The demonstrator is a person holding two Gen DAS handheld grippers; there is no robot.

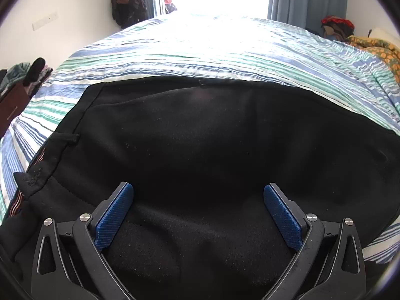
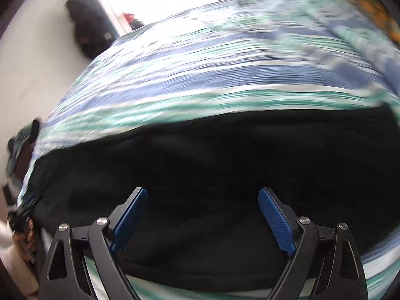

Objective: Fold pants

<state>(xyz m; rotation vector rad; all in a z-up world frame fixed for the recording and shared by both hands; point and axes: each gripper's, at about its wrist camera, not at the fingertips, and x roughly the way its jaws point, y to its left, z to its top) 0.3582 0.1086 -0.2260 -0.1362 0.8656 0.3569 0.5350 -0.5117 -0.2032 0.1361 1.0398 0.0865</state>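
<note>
Black pants (image 1: 200, 145) lie spread flat on the striped bed cover, the waistband with a belt loop (image 1: 67, 137) at the left. My left gripper (image 1: 198, 187) is open just above the pants, holding nothing. In the blurred right wrist view the same pants (image 2: 212, 155) fill the lower half. My right gripper (image 2: 202, 192) is open above them near their near edge, holding nothing.
The bed cover (image 1: 225, 50) has blue, green and white stripes. An orange patterned blanket (image 1: 380, 50) lies at the far right. Clothes are piled at the left (image 1: 27, 72), and dark garments (image 1: 127, 2) hang on the wall by the bright window.
</note>
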